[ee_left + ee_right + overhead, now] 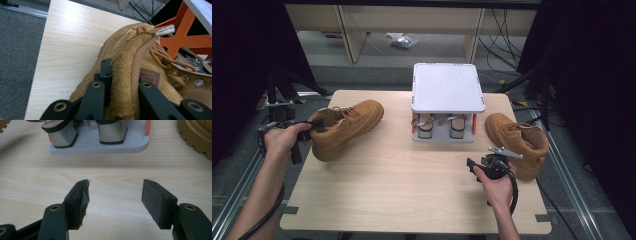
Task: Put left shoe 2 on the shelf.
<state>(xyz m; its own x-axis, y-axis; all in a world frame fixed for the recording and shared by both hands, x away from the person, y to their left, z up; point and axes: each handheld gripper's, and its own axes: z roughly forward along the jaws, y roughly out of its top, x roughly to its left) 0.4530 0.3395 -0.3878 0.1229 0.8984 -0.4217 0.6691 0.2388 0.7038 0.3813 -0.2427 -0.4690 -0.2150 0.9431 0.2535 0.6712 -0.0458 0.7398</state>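
Two tan boots on the worktop (412,195): the left gripper (307,131) has its jaws clenched on the left boot (346,126) at its heel collar, its tongue patch lettering too small to read. Right boot (518,142) sits just beside the right gripper (477,165), jaws released. Two heeled sandals (439,126) rest under one grey rack (447,90).

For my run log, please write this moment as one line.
left gripper: shut on left boot collar, boot tilted | right gripper: open, holding nothing, above table | right boot: untouched beside shoe rack
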